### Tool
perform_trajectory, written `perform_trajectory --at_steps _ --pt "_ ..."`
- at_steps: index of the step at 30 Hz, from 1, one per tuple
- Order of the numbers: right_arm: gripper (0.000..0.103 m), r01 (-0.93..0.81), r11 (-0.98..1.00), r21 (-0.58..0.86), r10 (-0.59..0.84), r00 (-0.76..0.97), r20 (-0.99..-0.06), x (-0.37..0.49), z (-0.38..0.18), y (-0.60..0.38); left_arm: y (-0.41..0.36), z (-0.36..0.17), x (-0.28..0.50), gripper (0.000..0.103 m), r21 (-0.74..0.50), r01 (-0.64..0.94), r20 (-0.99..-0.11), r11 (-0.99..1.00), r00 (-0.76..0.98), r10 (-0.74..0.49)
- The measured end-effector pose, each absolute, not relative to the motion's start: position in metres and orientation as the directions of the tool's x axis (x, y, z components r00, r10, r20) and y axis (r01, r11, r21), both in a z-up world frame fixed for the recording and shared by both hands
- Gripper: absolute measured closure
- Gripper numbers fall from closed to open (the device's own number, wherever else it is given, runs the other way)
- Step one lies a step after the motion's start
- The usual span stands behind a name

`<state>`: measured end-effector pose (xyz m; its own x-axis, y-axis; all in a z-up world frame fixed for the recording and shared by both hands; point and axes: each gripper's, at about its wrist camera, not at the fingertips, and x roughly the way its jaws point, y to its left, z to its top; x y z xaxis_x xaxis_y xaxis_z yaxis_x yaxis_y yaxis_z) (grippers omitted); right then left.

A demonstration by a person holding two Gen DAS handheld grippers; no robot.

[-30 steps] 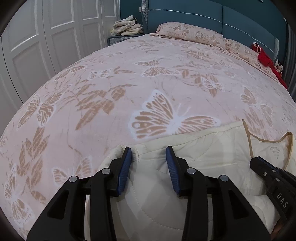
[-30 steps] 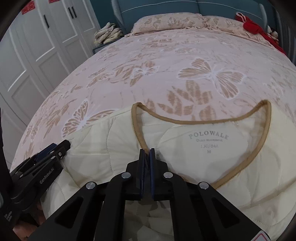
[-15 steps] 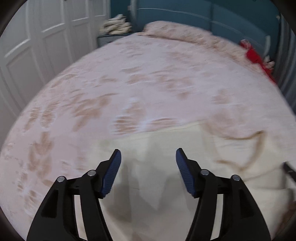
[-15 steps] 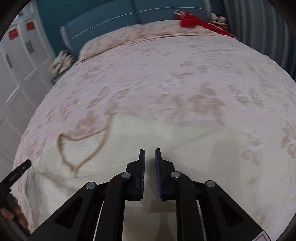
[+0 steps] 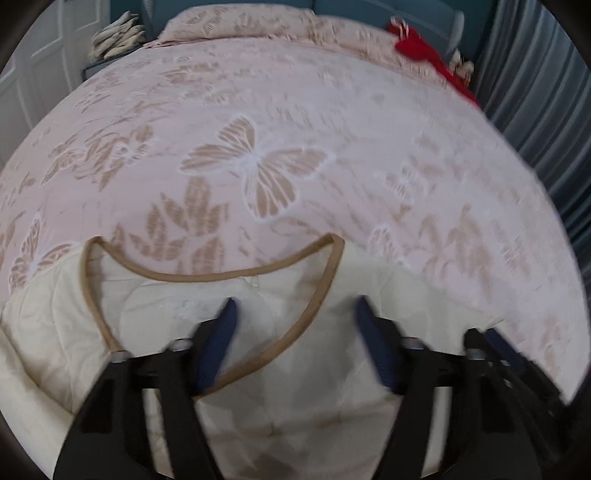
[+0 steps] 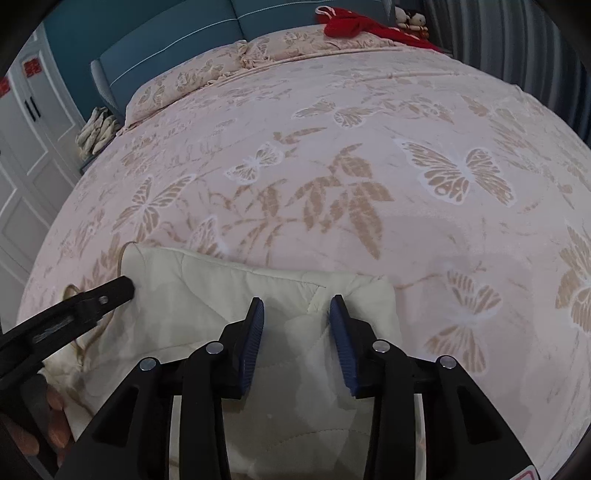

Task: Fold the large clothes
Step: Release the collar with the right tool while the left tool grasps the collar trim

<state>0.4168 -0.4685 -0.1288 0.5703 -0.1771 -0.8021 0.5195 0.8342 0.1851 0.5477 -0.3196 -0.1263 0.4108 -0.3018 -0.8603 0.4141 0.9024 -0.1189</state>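
Just then, both grippers had let go and shifted sideways along the garment.
The left gripper [image 5: 295, 343], moved from the shoulder to over the neckline, was closing on nothing; the right gripper [image 6: 295, 325], pinched shut a second before, was opening above the cream quilted top [image 6: 229, 291], which lay part-folded at the bedspread's [image 6: 369, 147] near edge.

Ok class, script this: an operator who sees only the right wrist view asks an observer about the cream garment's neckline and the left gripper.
Operator: Where does the neckline lie?
Observer: The tan-trimmed neckline lies spread open on the cream garment, its opening facing the pillow.
Operator: Is the left gripper gripping cloth?
Observer: No. The left gripper has its jaws closing, but the pads are apart over the garment and pinch nothing.
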Motion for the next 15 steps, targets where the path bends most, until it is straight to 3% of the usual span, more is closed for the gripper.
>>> perform_trajectory --at_steps 2,11,13,15 --pt "0.071 0.519 0.838 0.168 -0.197 0.576 -0.793 0.416 -0.130 -0.466 -0.321 -0.136 0.549 0.072 -0.087 0.405 -0.873 0.910 0.409 -0.266" --pt "0.078 0.517 0.848 0.118 -0.219 0.544 -0.810 0.418 -0.143 -0.465 -0.321 -0.147 0.534 0.076 -0.006 0.393 -0.833 0.920 0.507 -0.222" --pt "0.080 0.520 0.848 0.099 -0.233 0.534 -0.813 0.420 -0.146 -0.464 -0.319 -0.149 0.532 0.094 0.021 0.367 -0.828 0.930 0.529 -0.189" --pt "0.081 0.529 0.845 0.080 -0.254 0.528 -0.810 0.421 -0.148 -0.463 -0.312 -0.152 0.536 0.096 -0.008 0.340 -0.827 0.941 0.527 -0.197"
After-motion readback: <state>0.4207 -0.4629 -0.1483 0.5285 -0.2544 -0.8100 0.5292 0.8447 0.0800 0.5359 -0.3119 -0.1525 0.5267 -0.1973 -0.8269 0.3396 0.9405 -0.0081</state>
